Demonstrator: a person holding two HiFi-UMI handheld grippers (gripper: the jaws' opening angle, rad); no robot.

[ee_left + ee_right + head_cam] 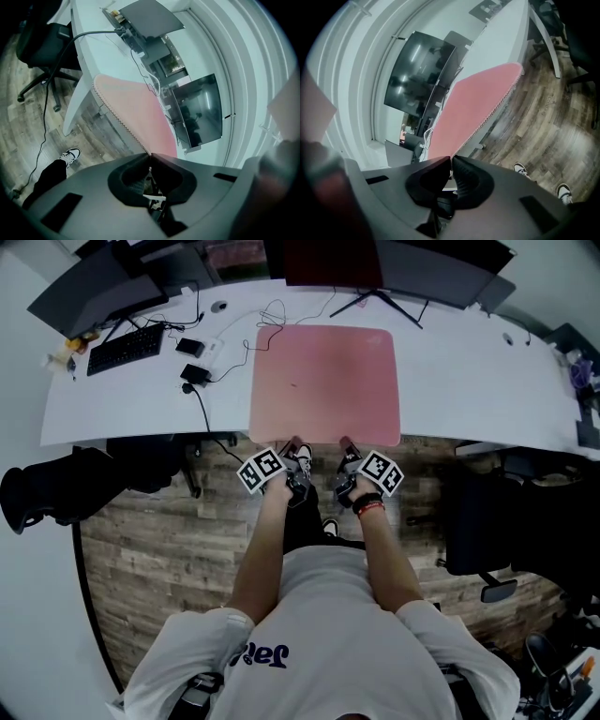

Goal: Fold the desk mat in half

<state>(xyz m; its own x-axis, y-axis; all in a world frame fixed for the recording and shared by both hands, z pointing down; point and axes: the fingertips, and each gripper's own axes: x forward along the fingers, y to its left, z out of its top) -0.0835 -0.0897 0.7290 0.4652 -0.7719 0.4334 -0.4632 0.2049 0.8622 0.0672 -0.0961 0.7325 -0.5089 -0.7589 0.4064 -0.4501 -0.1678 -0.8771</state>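
pink desk mat (pixel 324 381), white desk (pixel 469 381), black keyboard (pixel 125 348), wood-grain floor (pixel 159 559)

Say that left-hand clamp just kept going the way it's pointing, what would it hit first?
The pink rectangular desk mat: the left gripper is shut on its near edge and points across it, slightly down, so it would probably shove into the mat and the white desk underneath.

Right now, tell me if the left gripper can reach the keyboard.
Probably not: the left gripper is shut on the desk mat at its near edge; the keyboard lies far to the left.
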